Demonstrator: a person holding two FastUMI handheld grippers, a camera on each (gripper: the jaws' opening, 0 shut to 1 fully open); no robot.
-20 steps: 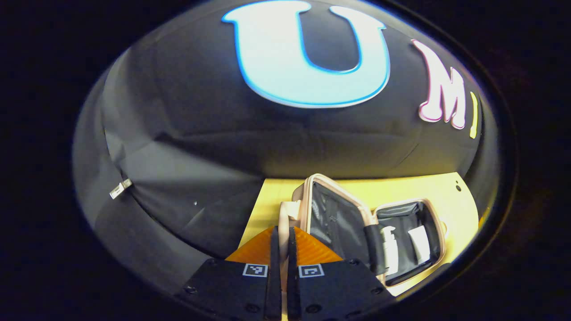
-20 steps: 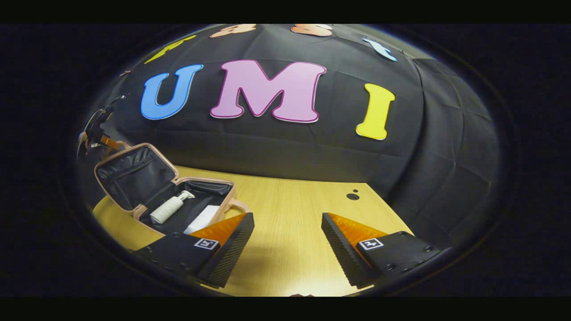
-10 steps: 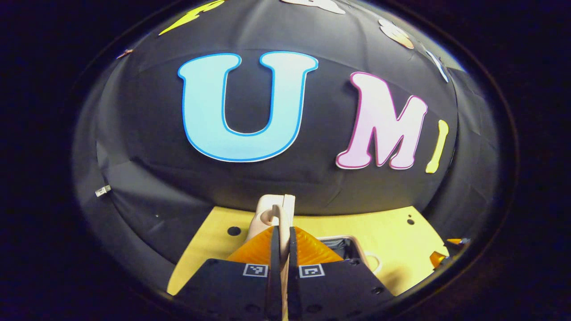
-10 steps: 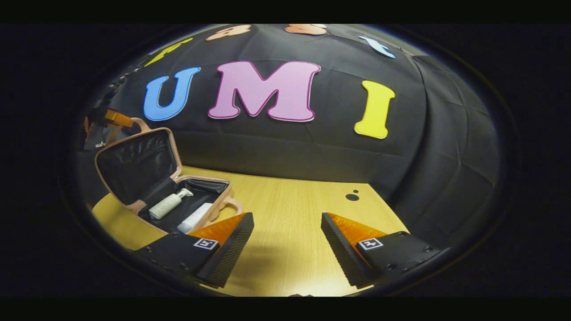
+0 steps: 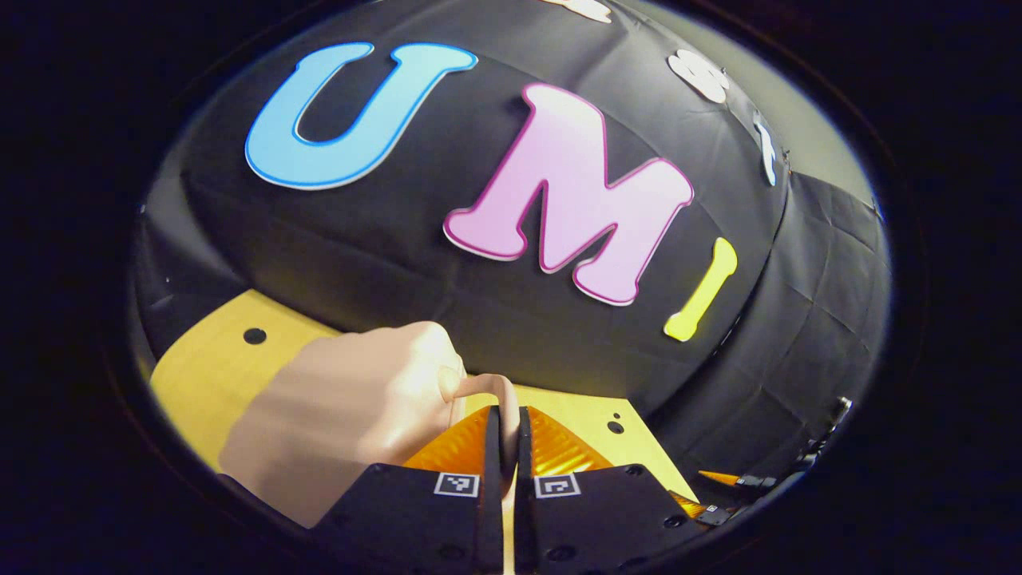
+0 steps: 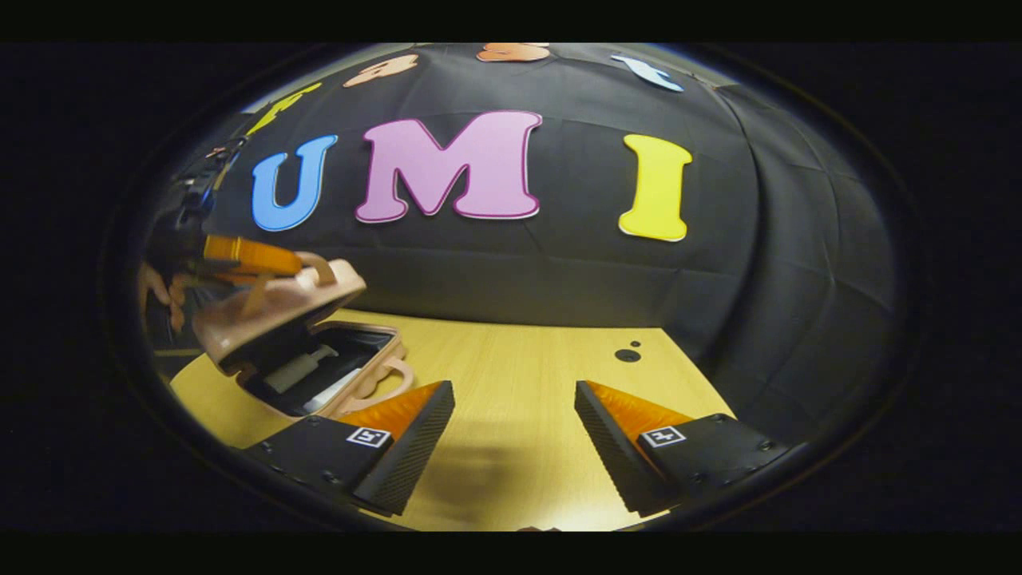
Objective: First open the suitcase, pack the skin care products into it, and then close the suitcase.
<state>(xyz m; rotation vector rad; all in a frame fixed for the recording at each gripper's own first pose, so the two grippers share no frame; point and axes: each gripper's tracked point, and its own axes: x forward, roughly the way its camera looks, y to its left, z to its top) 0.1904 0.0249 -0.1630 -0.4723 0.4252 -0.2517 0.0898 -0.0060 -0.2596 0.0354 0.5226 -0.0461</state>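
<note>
No words, numbers or brand names can be read. The only signs are small square black-and-white code markers, one on the back of each finger.

In the left gripper view, the pair of markers sits side by side just below the pink hard-shell suitcase, right behind where the left gripper pinches the suitcase's handle.

In the right gripper view, one marker lies just below and right of the suitcase. The other is well apart from it, across the right gripper's wide gap.

The pale pump bottle inside the suitcase is too small for any print to show.
</note>
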